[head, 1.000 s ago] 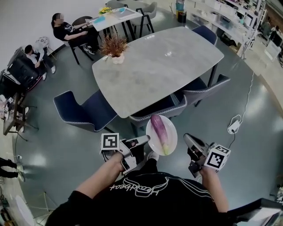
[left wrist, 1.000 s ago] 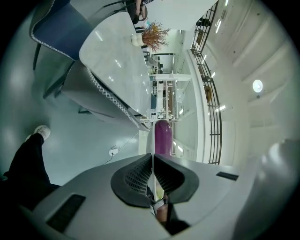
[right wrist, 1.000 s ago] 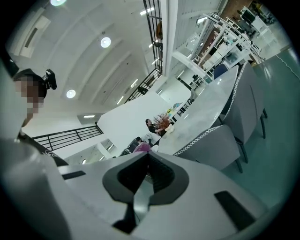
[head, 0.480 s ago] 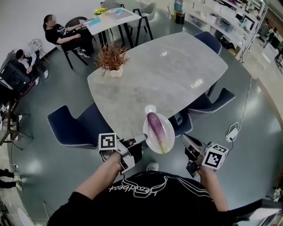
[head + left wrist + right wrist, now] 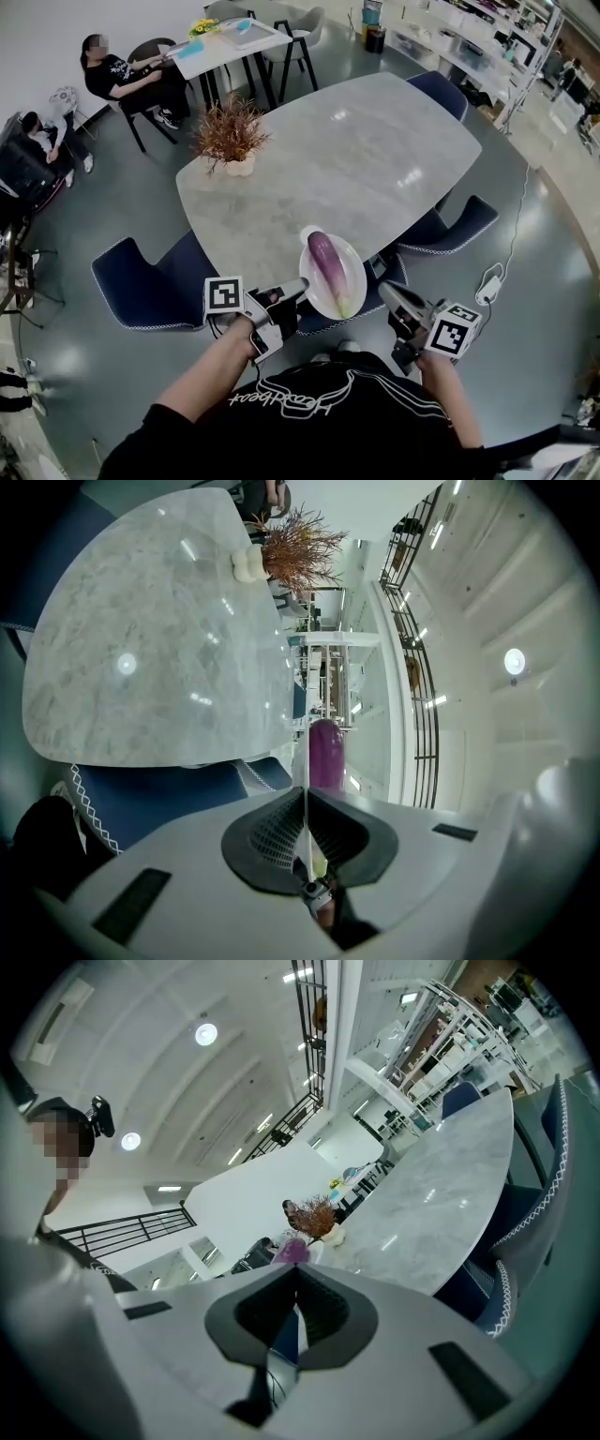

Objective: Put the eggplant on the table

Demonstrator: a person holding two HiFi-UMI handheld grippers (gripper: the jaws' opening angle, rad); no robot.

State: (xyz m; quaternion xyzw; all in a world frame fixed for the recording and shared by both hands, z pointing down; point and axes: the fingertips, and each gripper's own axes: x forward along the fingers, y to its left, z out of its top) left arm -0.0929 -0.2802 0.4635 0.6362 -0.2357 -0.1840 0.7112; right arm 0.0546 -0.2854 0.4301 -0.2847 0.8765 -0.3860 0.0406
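Eggplant [image 5: 328,267]: purple, pale green at the near end, lying lengthwise on a white plate [image 5: 356,274], not on the table [image 5: 347,159]
Plate: carried in the air, seen against the table's near edge in the head view
Left gripper [image 5: 298,289]: jaws clamped on the plate's near left rim; the left gripper view shows the thin white edge pinched between them
Right gripper [image 5: 386,291]: jaws closed with nothing between them, tips just beside the plate's right rim
Table: grey marble top, bearing only a potted plant [image 5: 232,136] at its far left corner
Chair [image 5: 141,281]: blue, left of the plate
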